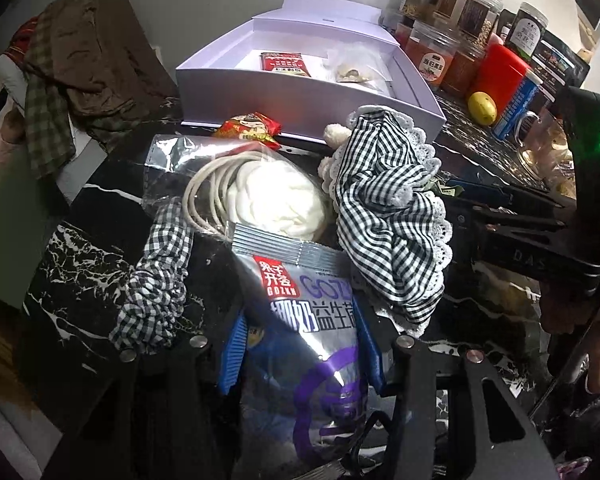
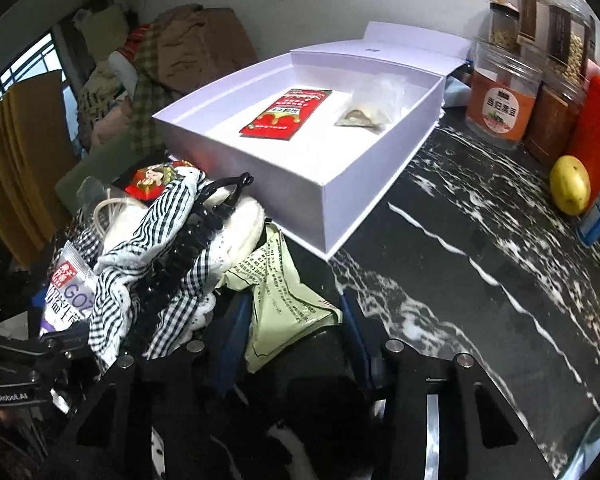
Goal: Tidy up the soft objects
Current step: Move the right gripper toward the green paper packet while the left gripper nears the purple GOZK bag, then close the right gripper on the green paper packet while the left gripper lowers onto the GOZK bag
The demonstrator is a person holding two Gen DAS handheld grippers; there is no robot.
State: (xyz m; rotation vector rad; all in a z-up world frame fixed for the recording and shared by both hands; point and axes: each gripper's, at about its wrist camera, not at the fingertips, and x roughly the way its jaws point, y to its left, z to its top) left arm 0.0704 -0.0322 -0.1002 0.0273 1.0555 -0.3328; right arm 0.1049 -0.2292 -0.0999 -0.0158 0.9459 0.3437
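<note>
My left gripper point(image 1: 300, 356) is shut on a silver and purple snack packet point(image 1: 300, 304), with its blue pads on both sides of the packet. My right gripper point(image 2: 292, 332) is shut on a pale green packet point(image 2: 284, 292) printed with small text. Between the two lies a black-and-white checked cloth point(image 1: 384, 216) with a lace edge. In the right wrist view a black hair claw point(image 2: 204, 224) rests on the checked cloth point(image 2: 168, 220). A clear bag with a white soft lump and a cord point(image 1: 260, 196) lies just past the silver packet.
An open white box point(image 2: 332, 184) holds a red sachet point(image 2: 288, 114) and a clear bag point(image 2: 368, 112). A red snack packet point(image 1: 248, 130) lies beside the box. Jars point(image 2: 500, 96), a red tin point(image 1: 500, 76) and a yellow fruit point(image 2: 570, 184) line the right. Clothes point(image 1: 76, 76) pile up at the left.
</note>
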